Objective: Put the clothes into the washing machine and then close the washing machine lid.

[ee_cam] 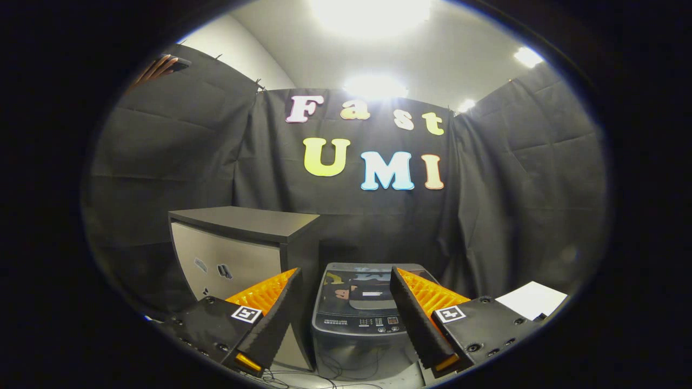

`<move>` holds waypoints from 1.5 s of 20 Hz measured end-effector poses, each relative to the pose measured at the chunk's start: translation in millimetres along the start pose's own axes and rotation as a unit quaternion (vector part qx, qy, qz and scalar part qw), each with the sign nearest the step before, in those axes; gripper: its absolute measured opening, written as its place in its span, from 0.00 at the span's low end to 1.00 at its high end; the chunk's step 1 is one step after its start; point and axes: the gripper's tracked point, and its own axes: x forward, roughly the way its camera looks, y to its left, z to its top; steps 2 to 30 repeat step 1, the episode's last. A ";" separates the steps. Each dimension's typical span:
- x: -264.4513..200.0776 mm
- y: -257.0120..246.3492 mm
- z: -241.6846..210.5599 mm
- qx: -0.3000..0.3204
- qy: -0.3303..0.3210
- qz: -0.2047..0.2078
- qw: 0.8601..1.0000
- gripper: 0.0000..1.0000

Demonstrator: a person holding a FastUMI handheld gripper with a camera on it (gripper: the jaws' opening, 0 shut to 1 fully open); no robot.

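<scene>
We read this as either the very start or the very end: the washing machine (361,310) sits beyond our jaws with its lid (363,294) down flat, and we see no clothes, so we can't tell whether they are already inside or not yet picked up. The gripper (346,292) is spread wide, holding and touching nothing, the machine framed in the gap between the two fingers. A dark-topped cabinet (243,254) stands just beside the machine, and something white (532,299) lies off on the other side.
</scene>
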 end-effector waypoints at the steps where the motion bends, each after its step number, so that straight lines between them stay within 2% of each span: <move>1: -0.5 0.9 -1.4 -0.001 0.001 0.002 1.000 1.00; 30: -0.5 0.9 -1.4 -0.001 0.001 0.002 1.000 1.00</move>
